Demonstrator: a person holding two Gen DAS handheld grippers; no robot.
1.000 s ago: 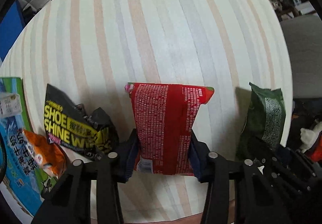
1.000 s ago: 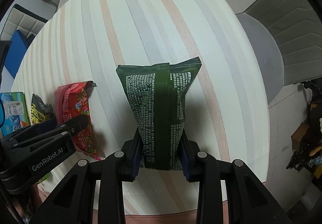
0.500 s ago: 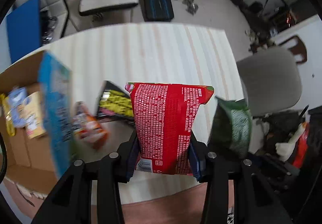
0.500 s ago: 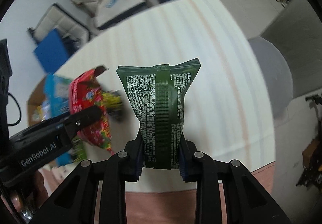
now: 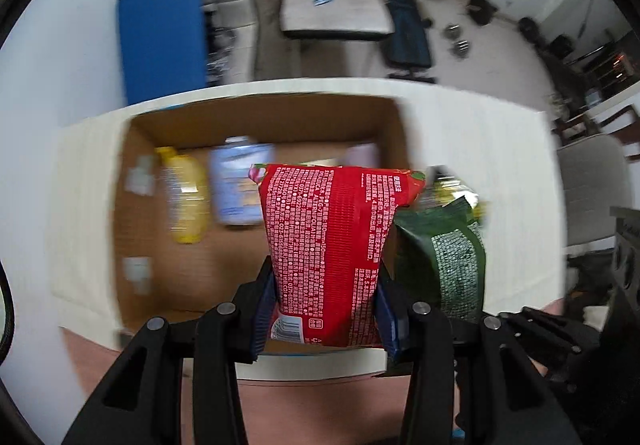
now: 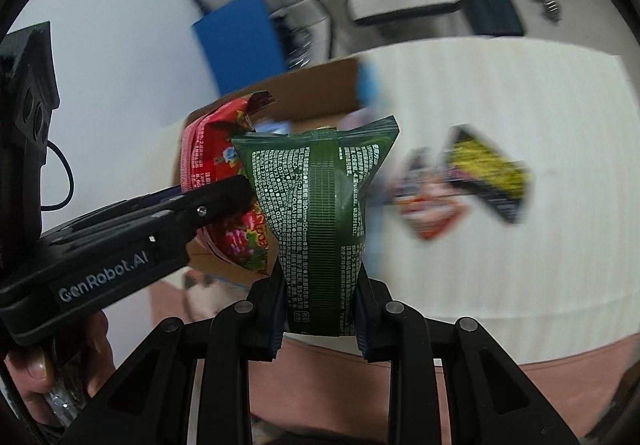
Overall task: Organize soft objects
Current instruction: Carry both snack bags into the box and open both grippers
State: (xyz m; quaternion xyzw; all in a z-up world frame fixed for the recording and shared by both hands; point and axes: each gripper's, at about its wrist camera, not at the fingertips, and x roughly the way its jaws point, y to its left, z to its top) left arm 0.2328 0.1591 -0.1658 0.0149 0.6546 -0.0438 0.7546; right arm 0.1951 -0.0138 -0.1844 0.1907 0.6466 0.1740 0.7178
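Note:
My left gripper [image 5: 326, 319] is shut on a red soft packet [image 5: 334, 245] and holds it above an open cardboard box [image 5: 136, 229]. The box holds a yellow pack [image 5: 184, 197] and a pale blue pack [image 5: 238, 185], both blurred. My right gripper [image 6: 320, 319] is shut on a green soft packet [image 6: 318, 217], held in the air just right of the red packet [image 6: 212, 165]. The green packet also shows in the left wrist view [image 5: 452, 265], at the box's right edge.
The box stands on a pale striped table [image 6: 520, 245]. A black and yellow packet [image 6: 488, 177] and an orange packet [image 6: 430, 211] lie on the table right of the box. A blue panel [image 5: 160, 45] and a chair [image 5: 336, 9] stand beyond the table.
Both grippers have lifted their packets off the table and swung left. The box, at the left edge before, now lies under the red packet.

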